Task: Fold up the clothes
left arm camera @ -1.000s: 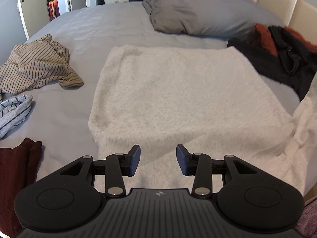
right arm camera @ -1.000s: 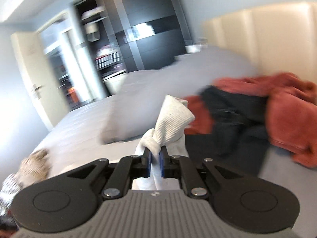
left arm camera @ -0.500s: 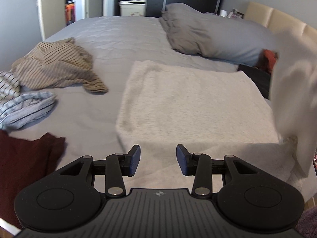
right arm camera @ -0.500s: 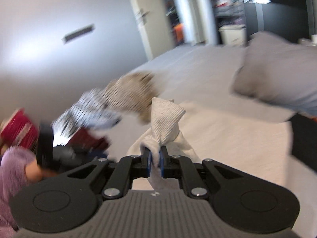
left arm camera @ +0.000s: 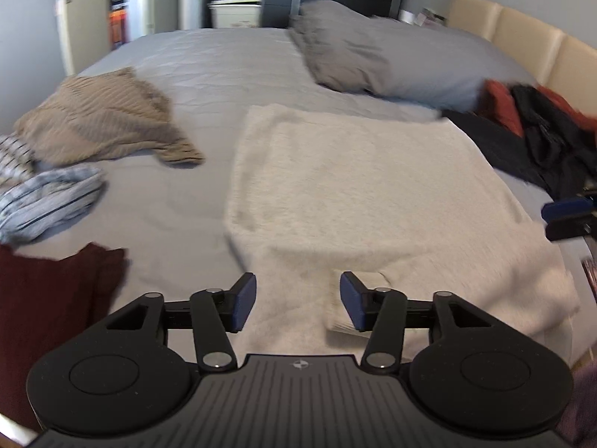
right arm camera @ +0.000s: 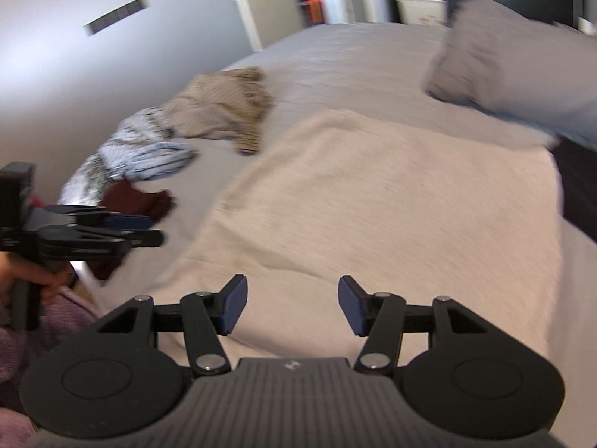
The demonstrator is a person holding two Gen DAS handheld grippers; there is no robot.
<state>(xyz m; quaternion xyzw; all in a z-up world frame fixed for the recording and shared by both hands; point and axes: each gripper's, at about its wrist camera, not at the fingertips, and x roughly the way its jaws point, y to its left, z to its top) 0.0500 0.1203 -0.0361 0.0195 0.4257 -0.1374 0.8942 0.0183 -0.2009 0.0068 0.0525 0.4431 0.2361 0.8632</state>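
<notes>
A cream fluffy sweater (left arm camera: 365, 194) lies spread on the grey bed, its near part folded over, with a sleeve cuff (left arm camera: 350, 321) lying at the front edge. My left gripper (left arm camera: 298, 300) hovers over that near edge; its jaws are opening and nothing is pressed between the pads. My right gripper (right arm camera: 291, 304) hangs above the same sweater (right arm camera: 391, 201); its jaws are opening and the cloth has dropped free of them. The right gripper's fingers (left arm camera: 567, 209) poke in at the right edge of the left wrist view. The left gripper (right arm camera: 123, 229) shows at the left of the right wrist view.
On the left of the bed lie a tan striped top (left arm camera: 100, 123), a blue striped garment (left arm camera: 48, 198) and a dark red garment (left arm camera: 48, 298). Grey pillows (left arm camera: 373, 63) sit at the back. A black and rust pile (left arm camera: 533, 130) lies right, by the cream headboard (left arm camera: 533, 44).
My right gripper swung down and leftwards with the sweater's corner, then let it go; the cloth now lies folded on the sweater. My left gripper's jaws widened a little.
</notes>
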